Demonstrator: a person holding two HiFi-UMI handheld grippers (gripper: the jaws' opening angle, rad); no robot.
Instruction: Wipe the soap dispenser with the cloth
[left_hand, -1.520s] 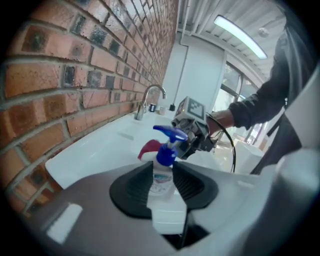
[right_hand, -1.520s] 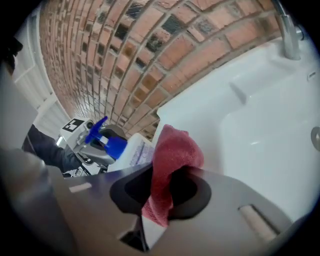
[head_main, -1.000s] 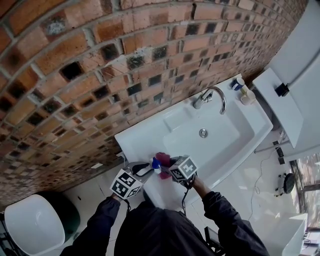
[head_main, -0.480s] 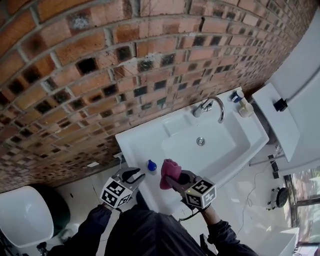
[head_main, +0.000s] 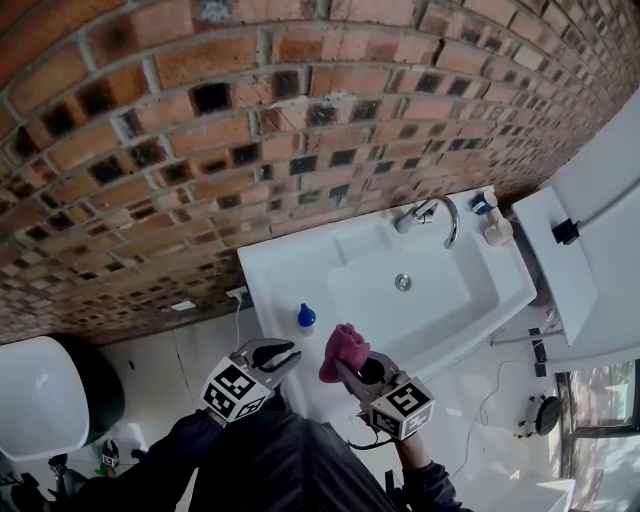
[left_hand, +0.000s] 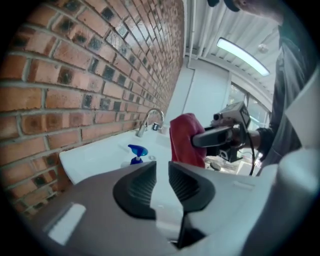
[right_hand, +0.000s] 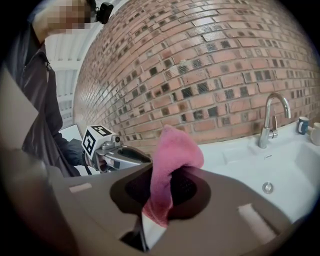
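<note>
The soap dispenser (head_main: 306, 316), with its blue pump top, stands alone on the left deck of the white sink (head_main: 280, 262); the left gripper view shows it too (left_hand: 136, 152). My left gripper (head_main: 286, 352) hovers in front of it, clear of it. Its jaws are closing to a narrow gap (left_hand: 162, 177) with nothing between them. To the right, my right gripper (head_main: 352, 368) is shut on the pink cloth (head_main: 345, 346), which sticks up from its jaws (right_hand: 172, 155) above the sink's front edge. The cloth does not touch the dispenser.
A chrome faucet (head_main: 432, 212) rises at the back of the basin, with two small cups (head_main: 490, 215) at the back right corner. A brick wall (head_main: 300, 100) runs behind the sink. A white toilet (head_main: 40, 395) stands to the left and a white unit (head_main: 560, 270) to the right.
Both grippers have pulled back and up from the dispenser, where they were a second ago. The left jaws let go of it and have narrowed; the cloth came away with the right gripper.
</note>
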